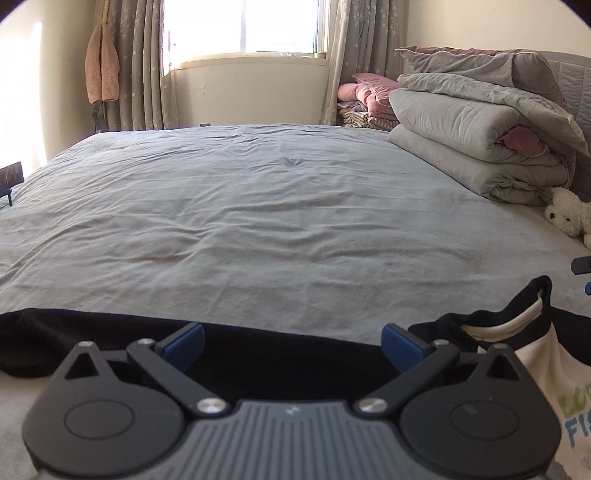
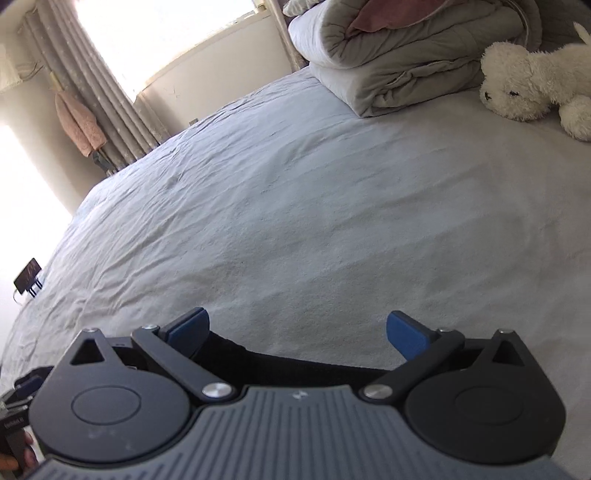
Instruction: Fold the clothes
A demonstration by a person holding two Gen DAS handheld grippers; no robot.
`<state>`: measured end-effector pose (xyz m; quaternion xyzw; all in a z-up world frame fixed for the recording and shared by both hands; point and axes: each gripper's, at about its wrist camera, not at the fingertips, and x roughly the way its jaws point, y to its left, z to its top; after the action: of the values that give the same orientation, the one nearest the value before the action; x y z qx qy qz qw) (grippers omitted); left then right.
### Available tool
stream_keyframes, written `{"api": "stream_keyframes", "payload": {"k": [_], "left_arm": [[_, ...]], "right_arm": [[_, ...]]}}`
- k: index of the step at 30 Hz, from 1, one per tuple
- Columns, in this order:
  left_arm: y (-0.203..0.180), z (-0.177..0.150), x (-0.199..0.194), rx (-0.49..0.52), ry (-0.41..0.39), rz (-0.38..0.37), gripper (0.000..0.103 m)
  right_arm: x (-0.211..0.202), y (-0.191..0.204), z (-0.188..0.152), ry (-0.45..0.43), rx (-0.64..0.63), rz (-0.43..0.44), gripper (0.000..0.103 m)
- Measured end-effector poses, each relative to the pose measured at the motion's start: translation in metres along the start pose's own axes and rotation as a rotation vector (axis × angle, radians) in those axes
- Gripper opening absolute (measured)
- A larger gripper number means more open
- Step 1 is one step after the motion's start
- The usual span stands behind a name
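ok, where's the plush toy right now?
Far right on the bed: the white plush toy lies beside the folded grey quilts, upper right in the right wrist view.

Bright daylight from window (image 1: 243,27), blown out to white. Glare on left wall (image 2: 22,192). Bedsheet (image 1: 258,206) evenly lit, sharp. Fisheye curvature, dark vignette corners.
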<state>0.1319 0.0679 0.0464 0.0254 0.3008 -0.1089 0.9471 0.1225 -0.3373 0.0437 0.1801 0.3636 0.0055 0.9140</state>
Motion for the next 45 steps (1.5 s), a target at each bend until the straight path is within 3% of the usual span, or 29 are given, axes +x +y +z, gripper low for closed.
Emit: {"api": "stream_keyframes", "payload": {"k": [6, 8, 9, 10, 12, 13, 14, 15, 16, 17, 22, 24, 27, 30, 34, 38, 39, 40, 41, 45], "left_arm": [[0.005, -0.009, 0.005, 0.078, 0.011, 0.055, 0.102], [0.002, -0.014, 0.011, 0.111, 0.036, 0.053, 0.099], [-0.001, -0.017, 0.014, 0.140, 0.049, 0.057, 0.089], [-0.005, -0.020, 0.018, 0.164, 0.056, 0.062, 0.087], [-0.009, -0.020, 0.019, 0.172, 0.039, 0.072, 0.082], [-0.012, -0.021, 0.020, 0.177, 0.032, 0.078, 0.078], [-0.015, -0.020, 0.021, 0.188, 0.033, 0.084, 0.063], [-0.019, -0.020, 0.021, 0.199, 0.033, 0.091, 0.040], [-0.022, -0.020, 0.022, 0.210, 0.033, 0.097, 0.028], [-0.025, -0.020, 0.023, 0.221, 0.033, 0.103, 0.002], [-0.024, -0.011, 0.018, 0.207, 0.004, 0.160, 0.001], [-0.008, -0.001, 0.013, 0.119, -0.001, 0.186, 0.001], [0.015, 0.005, 0.011, -0.007, 0.011, 0.176, 0.002], [0.019, -0.001, 0.018, -0.029, 0.047, 0.176, 0.002], [0.008, -0.006, 0.022, 0.017, 0.059, 0.191, 0.002], [0.010, 0.000, 0.016, -0.037, 0.058, 0.180, 0.009], [0.013, 0.003, 0.012, -0.063, 0.057, 0.174, 0.015], [0.014, 0.006, 0.008, -0.085, 0.055, 0.167, 0.019], [0.013, 0.008, 0.002, -0.091, 0.049, 0.159, 0.023], [0.008, 0.019, -0.026, -0.105, 0.022, 0.132, 0.029]], "right_arm": [[0.010, -0.005, -0.015, 0.037, -0.152, 0.001, 0.103], [0.018, -0.004, -0.023, 0.078, -0.197, -0.002, 0.094], [0.021, -0.002, -0.027, 0.096, -0.220, -0.005, 0.093], [0.024, -0.001, -0.030, 0.115, -0.242, -0.008, 0.092], [0.023, 0.008, -0.032, 0.122, -0.292, -0.007, 0.082], [0.023, 0.012, -0.033, 0.125, -0.317, -0.006, 0.070], [0.023, 0.016, -0.035, 0.126, -0.343, -0.011, 0.054], [0.023, 0.019, -0.036, 0.127, -0.369, -0.016, 0.045], [0.023, 0.022, -0.038, 0.128, -0.395, -0.022, 0.028], [0.023, 0.024, -0.038, 0.129, -0.408, -0.027, 0.004], [0.019, 0.033, -0.035, 0.099, -0.471, -0.130, 0.004], [0.013, 0.029, -0.027, 0.071, -0.452, -0.194, 0.004], [0.007, 0.025, -0.021, 0.064, -0.428, -0.219, 0.004], [0.015, 0.028, -0.029, 0.103, -0.460, -0.258, 0.004], [0.027, 0.031, -0.039, 0.121, -0.494, -0.301, 0.004], [0.022, 0.030, -0.034, 0.094, -0.447, -0.293, 0.004], [0.017, 0.030, -0.032, 0.074, -0.428, -0.289, 0.005], [0.013, 0.029, -0.029, 0.052, -0.408, -0.287, 0.008], [0.008, 0.029, -0.027, 0.031, -0.389, -0.284, 0.019], [-0.027, 0.025, -0.017, -0.047, -0.293, -0.275, 0.023]]}}
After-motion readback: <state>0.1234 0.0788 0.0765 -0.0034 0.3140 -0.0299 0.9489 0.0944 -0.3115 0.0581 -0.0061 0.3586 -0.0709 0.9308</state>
